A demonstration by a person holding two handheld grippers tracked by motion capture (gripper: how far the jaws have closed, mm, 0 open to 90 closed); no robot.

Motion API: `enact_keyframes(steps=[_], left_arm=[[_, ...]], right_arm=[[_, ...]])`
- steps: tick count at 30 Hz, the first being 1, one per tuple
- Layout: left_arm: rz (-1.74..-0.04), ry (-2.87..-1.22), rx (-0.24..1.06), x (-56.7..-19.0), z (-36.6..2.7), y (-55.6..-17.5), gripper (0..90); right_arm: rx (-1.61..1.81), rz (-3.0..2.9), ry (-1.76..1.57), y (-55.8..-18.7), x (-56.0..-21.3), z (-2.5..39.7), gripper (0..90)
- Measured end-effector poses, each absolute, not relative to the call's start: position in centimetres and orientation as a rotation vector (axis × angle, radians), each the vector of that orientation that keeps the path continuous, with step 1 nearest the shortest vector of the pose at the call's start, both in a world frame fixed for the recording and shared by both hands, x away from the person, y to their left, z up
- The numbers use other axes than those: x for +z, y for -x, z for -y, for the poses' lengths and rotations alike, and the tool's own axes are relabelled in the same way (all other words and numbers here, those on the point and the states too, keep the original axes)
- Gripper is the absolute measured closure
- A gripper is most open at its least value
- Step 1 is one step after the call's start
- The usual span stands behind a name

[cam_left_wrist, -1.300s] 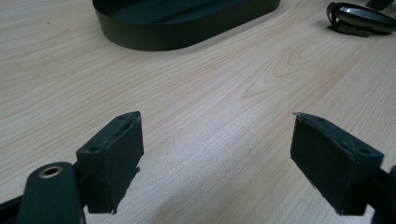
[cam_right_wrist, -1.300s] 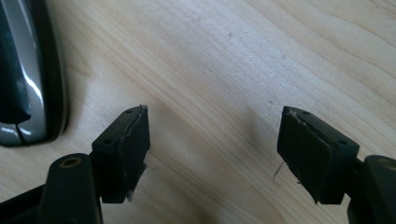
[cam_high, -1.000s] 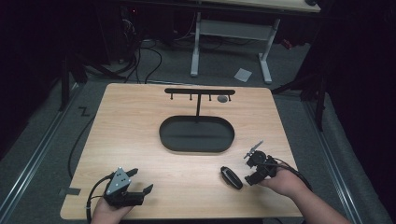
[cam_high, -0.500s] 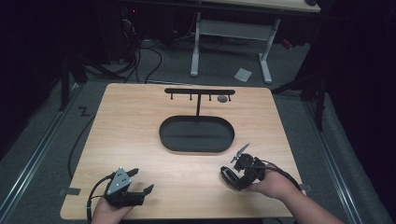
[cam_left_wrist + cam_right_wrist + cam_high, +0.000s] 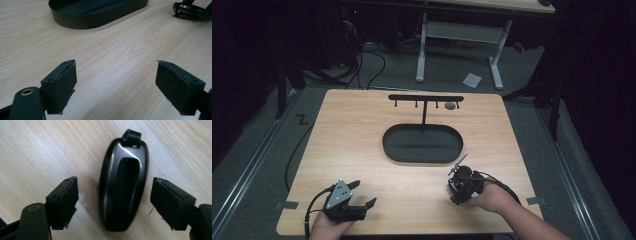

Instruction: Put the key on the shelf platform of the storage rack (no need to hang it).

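- Left gripper (image 5: 354,201) at near-left edge of surface (image 5: 362,140), jaws spread wide, nothing between them. In left gripper view just bare wood ahead; looks parked, no part in the work yet.
- Right gripper (image 5: 460,187) at near-right, over the key fob (image 5: 123,185). Jaws released, one on each side of fob w/ gaps both sides, not touching it.
- Fob lies flat on the wood, long axis running away from the jaws, small loop at far end. Still on surface, not gripped.
- Judged: early stage. Approach & line-up done; squeeze, lift & carry all left.
- Mid-surface: black oval tray (image 5: 422,144), looks empty.
- Far: T-shaped hook rack (image 5: 425,99) rising from tray's back edge; a small grey thing hangs near its right end, can't tell what.
- Likely goal is fob onto a hook or into tray; can't tell which.
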State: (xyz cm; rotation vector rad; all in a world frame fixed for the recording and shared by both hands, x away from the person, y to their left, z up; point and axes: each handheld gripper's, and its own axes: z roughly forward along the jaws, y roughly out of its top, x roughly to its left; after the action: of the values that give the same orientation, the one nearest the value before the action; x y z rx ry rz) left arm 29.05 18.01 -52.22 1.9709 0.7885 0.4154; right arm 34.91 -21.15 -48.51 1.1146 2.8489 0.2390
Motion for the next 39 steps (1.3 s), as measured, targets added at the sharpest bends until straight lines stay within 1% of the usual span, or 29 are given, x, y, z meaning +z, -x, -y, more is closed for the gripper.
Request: enact_keyframes(steps=[2,5,10,12,14,16,25,30,31,39], left_arm=[[-0.787,-1.968,0.417,-52.2,-18.0,-29.0,17.9],[-0.786,-1.966,0.416,-52.2,-18.0,-29.0,17.9],[-0.787,-1.964,0.415,-52.2,-18.0,-29.0,17.9],[-0.787,-1.965,0.415,-52.2,-18.0,-29.0,17.9],[-0.785,-1.966,0.415,-52.2,-18.0,-29.0,17.9],[-0.786,-1.965,0.415,-52.2,-18.0,-29.0,17.9],[-0.787,-1.962,0.416,-52.3,-18.1,-29.1,17.9],[-0.788,-1.961,0.416,-52.3,-18.1,-29.1,17.9],[-0.788,-1.961,0.416,-52.3,-18.1,-29.1,17.9],[-0.787,-1.965,0.414,-52.2,-18.1,-29.1,17.9]], right_arm=[[0.241,-2.857,-1.123,-35.0,-48.7,21.0,23.4],[0.225,-2.845,-1.141,-35.2,-48.8,20.9,27.1],[0.185,-2.834,-1.195,-35.4,-49.1,20.9,36.0],[0.173,-2.83,-1.209,-35.4,-49.2,20.8,38.0],[0.175,-2.826,-1.213,-35.5,-49.1,20.8,44.9],[0.17,-2.825,-1.22,-35.5,-49.0,20.8,48.1],[0.134,-2.838,-1.148,-35.7,-48.5,20.6,48.8],[0.139,-2.822,-1.122,-35.9,-47.3,20.5,48.8],[0.149,-2.81,-1.113,-36.2,-46.3,20.5,48.8],[0.177,-2.762,-1.091,-37.4,-43.6,20.4,48.9]])
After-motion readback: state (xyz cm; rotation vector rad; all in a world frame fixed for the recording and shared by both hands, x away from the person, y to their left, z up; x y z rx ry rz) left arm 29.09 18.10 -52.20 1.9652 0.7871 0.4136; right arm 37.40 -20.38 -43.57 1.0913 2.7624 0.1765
